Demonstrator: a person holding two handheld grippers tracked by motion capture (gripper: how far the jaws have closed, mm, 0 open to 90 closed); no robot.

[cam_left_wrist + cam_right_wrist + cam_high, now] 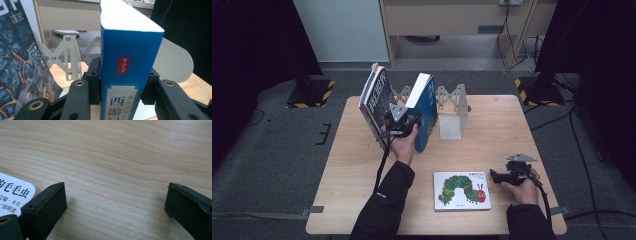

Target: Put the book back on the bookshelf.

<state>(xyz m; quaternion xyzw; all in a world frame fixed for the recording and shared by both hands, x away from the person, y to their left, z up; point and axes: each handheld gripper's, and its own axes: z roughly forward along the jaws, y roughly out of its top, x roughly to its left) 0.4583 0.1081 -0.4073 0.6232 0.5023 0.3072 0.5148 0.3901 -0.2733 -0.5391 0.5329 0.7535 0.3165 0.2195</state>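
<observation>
At the left, your left gripper (pixel 404 122) was pinching the blue book (pixel 130 62) by its spine, one black pad pressed flat against each cover, with the book standing upright between the jaws. Just left of that gripper leaned the dark-covered books (pixel 374 100); behind it stood the white bookend rack (pixel 71 58). Judged from its thick block of pages, the blue book was heavy and stiff, and its glossy covers could slip, so low across the spine was the sound place to take hold. It showed a blue cover, a red label and white page edges. At the right, your right gripper (pixel 115 207) was spread wide over the table (pixel 120 157), pinching nothing, the caterpillar book (pixel 462 190) just beside its left jaw.
</observation>
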